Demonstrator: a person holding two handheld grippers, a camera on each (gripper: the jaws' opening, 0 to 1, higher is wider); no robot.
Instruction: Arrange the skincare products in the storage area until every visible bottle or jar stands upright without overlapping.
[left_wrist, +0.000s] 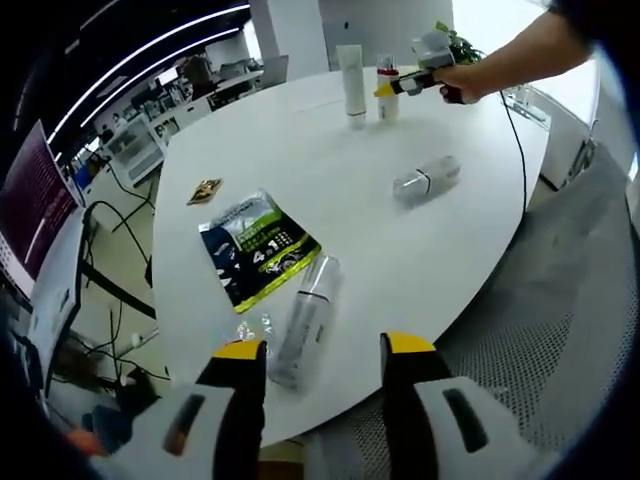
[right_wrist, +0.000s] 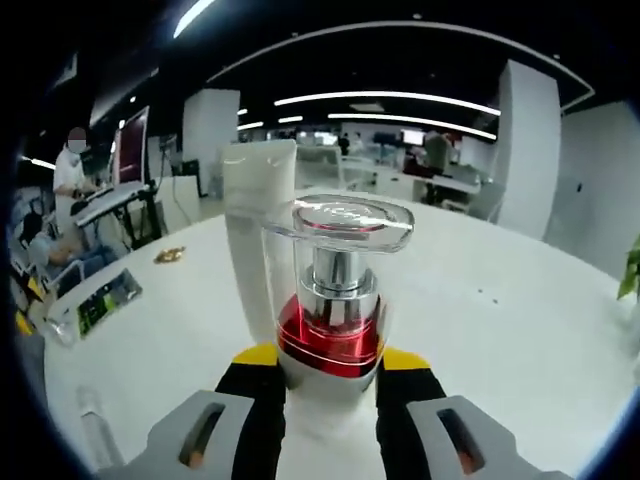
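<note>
Two bottles (left_wrist: 425, 180) (left_wrist: 305, 318) lie flat — table (left_wrist: 300, 150) edge near one.

Only legible text I can make out: "4:1" on the dark sachet (left_wrist: 257, 248); its other print is too blurred.

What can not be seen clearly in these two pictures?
- Left gripper view: print on the green packet is too small to read.
- Left gripper view: the lying bottle has its lower end hidden behind the left gripper.
- Right gripper view: the red bottle has its base hidden between the right gripper fingers; it covers part of the white tube.
</note>
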